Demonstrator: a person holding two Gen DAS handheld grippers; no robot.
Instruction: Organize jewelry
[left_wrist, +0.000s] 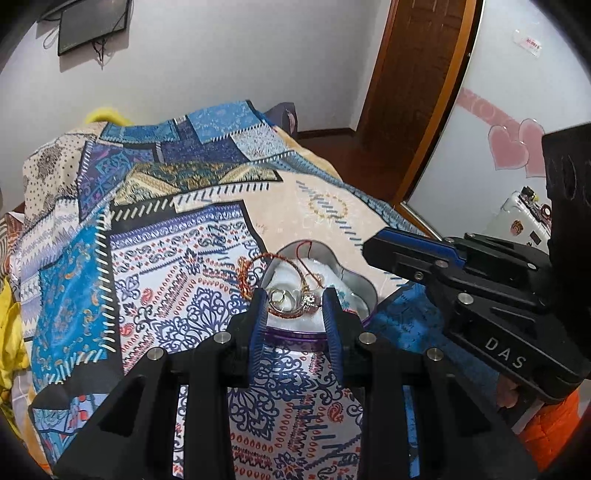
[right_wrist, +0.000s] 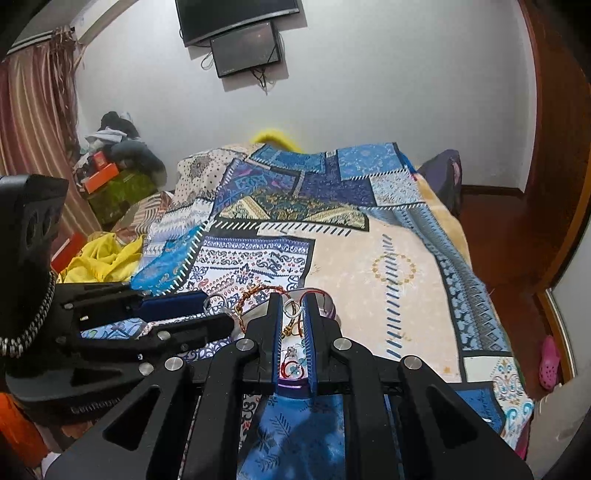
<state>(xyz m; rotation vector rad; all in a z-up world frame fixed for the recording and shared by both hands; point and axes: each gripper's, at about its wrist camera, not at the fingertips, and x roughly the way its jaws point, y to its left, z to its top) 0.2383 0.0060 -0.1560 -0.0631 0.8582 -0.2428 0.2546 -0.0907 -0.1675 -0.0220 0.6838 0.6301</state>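
Left tool (left_wrist: 293, 295) tilted down over a heart-shaped tin (left_wrist: 365, 291) on the quilt (left_wrist: 166, 258) of a bed. Pads standing partly apart, with a clear ring (left_wrist: 280, 297) and a beaded charm (left_wrist: 308, 301) lying in the gap right at the fingertips. Cannot tell whether pressed by the pads or merely lying in the tin behind them. Just beyond the left fingertip, a braided red-and-gold cord (left_wrist: 255, 266) draped over the tin's rim, half inside, half out on the quilt. Thin red thread (left_wrist: 306, 245) curling up at the tin's far edge, past both fingertips.

Right tool (right_wrist: 292, 301) clenched, only a narrow slit left between the pads. A small silver loop (right_wrist: 290, 307) seen in that slit at the tips; pinched or just lying beyond, impossible to say. Tin rim (right_wrist: 325, 301) peeking out right beside the right fingertip, braided cord just left of the left one.

From the left wrist, right tool coming in from the right side, its tips near the tin's far rim. From the right wrist, left tool (right_wrist: 218, 310) reaching in from the left, tips close to the braided cord. Orange sleeve (left_wrist: 550, 428) behind the right tool.
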